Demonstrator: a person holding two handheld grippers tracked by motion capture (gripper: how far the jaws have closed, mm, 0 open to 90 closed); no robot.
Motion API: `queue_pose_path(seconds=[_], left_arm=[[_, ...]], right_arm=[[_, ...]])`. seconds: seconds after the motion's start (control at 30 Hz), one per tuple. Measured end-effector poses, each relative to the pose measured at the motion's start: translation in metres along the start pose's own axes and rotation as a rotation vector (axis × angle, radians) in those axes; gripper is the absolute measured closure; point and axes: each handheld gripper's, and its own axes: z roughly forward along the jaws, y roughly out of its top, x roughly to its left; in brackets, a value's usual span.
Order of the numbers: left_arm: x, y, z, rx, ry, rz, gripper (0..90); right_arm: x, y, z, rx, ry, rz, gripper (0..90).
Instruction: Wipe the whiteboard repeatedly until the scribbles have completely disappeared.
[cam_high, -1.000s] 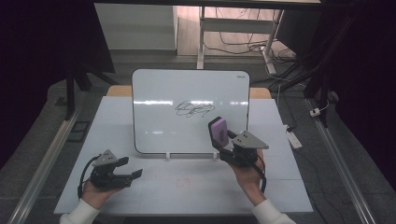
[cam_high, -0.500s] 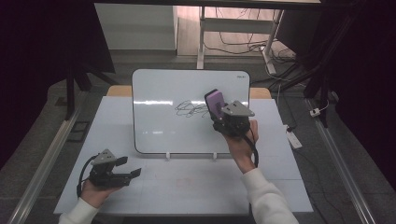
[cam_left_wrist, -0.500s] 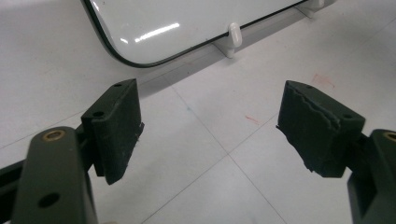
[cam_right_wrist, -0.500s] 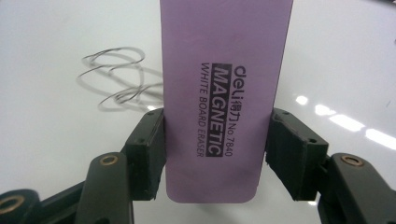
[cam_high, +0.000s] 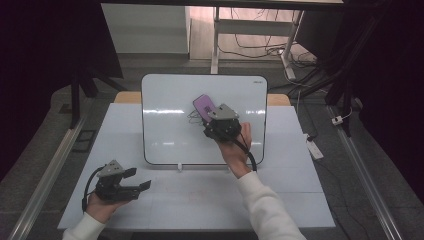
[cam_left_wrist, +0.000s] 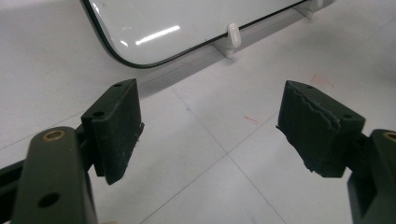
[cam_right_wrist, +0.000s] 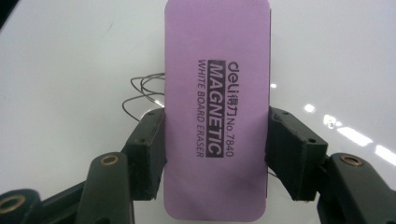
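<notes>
Clamped by its two long sides in the right gripper (cam_high: 209, 116), the purple eraser (cam_high: 204, 105) points its long axis away and leftward, over the whiteboard (cam_high: 165, 125) and what look like thin scribbles (cam_right_wrist: 140, 91). Near left, the left gripper (cam_high: 141, 180) rests empty, jaws spread, on bare white table (cam_high: 200, 195). Smooth, glossy board, rounded corners.

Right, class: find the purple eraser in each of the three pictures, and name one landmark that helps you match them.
High view: the eraser sits upper centre, against the whiteboard, held by the right gripper.
Left gripper view: no eraser here, but the whiteboard's lower edge runs along the top.
Right gripper view: the eraser stands in the centre, clamped between the jaws.
Shared landmark: the whiteboard.
</notes>
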Motion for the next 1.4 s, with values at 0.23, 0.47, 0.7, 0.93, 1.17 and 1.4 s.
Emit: queue_pose_path(seconds=[0.23,0.47,0.7,0.93,1.17,1.4], left_arm=[[0.001,0.000,-0.001,-0.005,-0.003,-0.011,22.4],[0.001,0.000,-0.001,-0.005,-0.003,-0.008,22.4],[0.001,-0.002,-0.003,-0.011,-0.005,-0.010,22.4],[0.002,-0.002,-0.003,-0.011,-0.001,-0.011,22.4],[0.002,-0.002,-0.003,-0.011,-0.001,-0.010,22.4],[0.002,-0.003,-0.004,-0.014,-0.005,-0.011,22.4]], right_arm=[[-0.050,-0.011,-0.019,-0.004,-0.097,0.135,40.7],[-0.003,-0.003,-0.001,0.003,-0.001,0.043,40.7],[-0.009,-0.001,-0.003,-0.009,-0.065,0.018,40.7],[-0.052,-0.003,-0.011,-0.029,-0.124,0.131,40.7],[-0.010,0.017,0.011,-0.052,-0.024,0.061,40.7],[0.022,0.014,0.018,-0.045,0.070,0.034,40.7]])
